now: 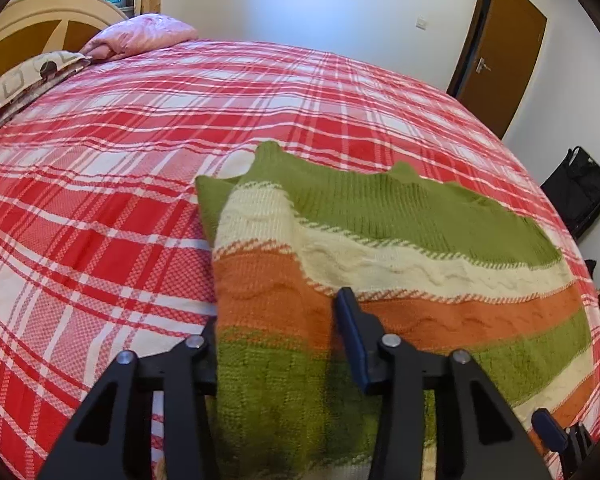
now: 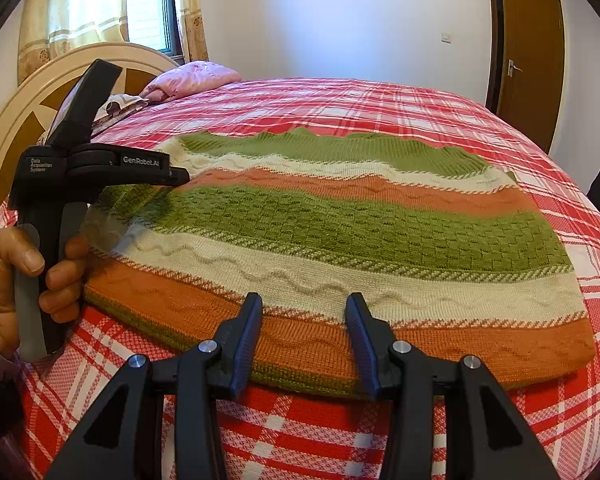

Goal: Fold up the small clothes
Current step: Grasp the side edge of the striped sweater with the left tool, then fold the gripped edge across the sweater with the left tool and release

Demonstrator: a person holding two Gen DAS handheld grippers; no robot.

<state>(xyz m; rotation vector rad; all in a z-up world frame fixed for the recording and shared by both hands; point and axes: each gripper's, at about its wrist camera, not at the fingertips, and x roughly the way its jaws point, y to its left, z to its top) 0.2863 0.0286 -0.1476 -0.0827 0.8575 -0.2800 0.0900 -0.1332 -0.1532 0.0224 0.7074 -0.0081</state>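
Note:
A knitted sweater (image 1: 420,220) (image 2: 340,220) striped green, cream and orange lies spread on the red plaid bed (image 1: 100,200) (image 2: 380,96). At its left edge a folded-over part rises between my left gripper's (image 1: 278,320) jaws. The fabric fills the gap, touches the blue right pad (image 1: 352,336) and hides the left finger. In the right wrist view a hand (image 2: 4,280) holds that left gripper (image 2: 176,176) at the sweater's left side. My right gripper (image 2: 304,300) stands over the orange bottom hem with its jaws apart and the knit lying flat between them.
A pink folded quilt (image 1: 140,36) and a patterned pillow (image 1: 24,80) lie by the cream headboard (image 2: 40,92) at the far left. A brown door (image 1: 500,52) and a black bag (image 1: 576,188) stand beyond the bed's right edge.

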